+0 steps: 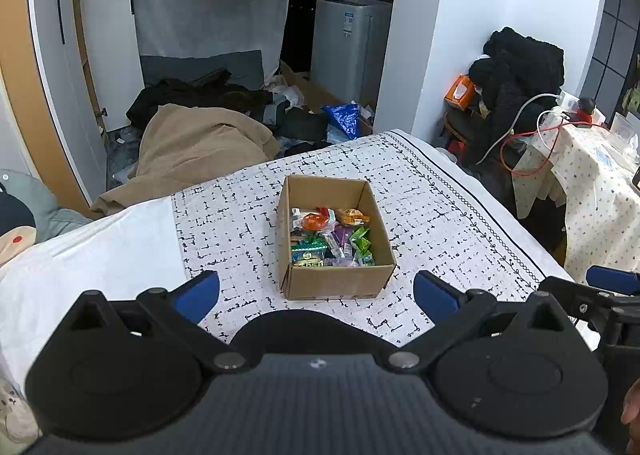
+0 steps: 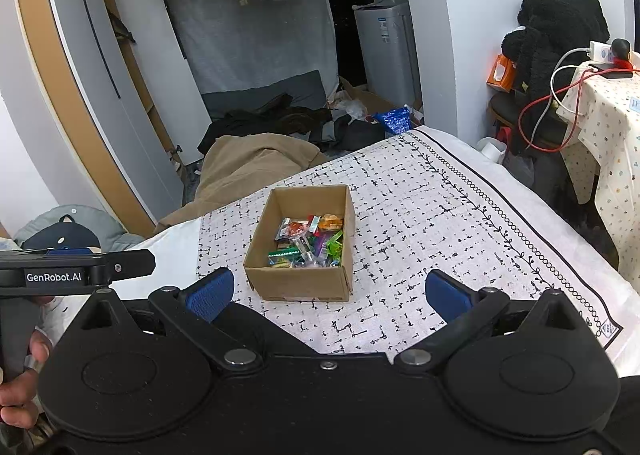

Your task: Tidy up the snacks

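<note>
An open cardboard box stands on the white patterned cloth. Inside lie several wrapped snacks in green, orange, purple and clear wrappers. My left gripper hovers just in front of the box, open, nothing between its blue pads. My right gripper is also open and holds nothing, its blue pads straddling the near side of the box from a short way back. In the right wrist view the left gripper's body shows at the far left, held by a hand.
The cloth's bordered edge runs down the right side. Beyond the far edge lie a tan blanket and dark clothes on the floor. A flowered table with cables and a chair piled with black clothing stand at the right.
</note>
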### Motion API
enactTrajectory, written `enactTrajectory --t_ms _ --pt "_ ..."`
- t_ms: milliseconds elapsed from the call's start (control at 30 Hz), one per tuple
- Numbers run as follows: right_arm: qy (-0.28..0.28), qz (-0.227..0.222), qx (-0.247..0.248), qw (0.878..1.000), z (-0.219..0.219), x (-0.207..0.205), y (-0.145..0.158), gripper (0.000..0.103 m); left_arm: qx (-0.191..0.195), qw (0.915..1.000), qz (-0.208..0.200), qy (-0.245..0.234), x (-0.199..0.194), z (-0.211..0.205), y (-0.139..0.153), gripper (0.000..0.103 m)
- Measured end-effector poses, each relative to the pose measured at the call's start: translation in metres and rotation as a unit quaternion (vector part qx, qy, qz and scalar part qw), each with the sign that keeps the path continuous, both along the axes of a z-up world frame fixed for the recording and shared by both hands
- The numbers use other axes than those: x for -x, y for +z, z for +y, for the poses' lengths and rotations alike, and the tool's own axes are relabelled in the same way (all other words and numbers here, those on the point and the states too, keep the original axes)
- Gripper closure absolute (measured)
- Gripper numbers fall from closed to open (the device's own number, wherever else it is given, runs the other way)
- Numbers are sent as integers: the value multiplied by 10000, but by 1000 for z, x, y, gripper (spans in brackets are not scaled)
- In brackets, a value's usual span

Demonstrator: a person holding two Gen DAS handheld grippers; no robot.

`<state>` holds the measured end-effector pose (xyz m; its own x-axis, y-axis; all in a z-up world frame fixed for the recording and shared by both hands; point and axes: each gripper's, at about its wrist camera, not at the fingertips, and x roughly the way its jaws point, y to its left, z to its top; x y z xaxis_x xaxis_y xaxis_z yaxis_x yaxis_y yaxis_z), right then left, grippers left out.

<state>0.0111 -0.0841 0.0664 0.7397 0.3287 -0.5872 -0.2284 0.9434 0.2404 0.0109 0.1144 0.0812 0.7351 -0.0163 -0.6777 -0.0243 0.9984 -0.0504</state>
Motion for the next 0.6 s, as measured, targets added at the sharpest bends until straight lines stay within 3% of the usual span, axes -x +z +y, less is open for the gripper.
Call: enactTrajectory --t_ms 600 --pt "-4 52 8 10000 -2 -1 -7 0 26 10000 -2 19 1 2 -5 0"
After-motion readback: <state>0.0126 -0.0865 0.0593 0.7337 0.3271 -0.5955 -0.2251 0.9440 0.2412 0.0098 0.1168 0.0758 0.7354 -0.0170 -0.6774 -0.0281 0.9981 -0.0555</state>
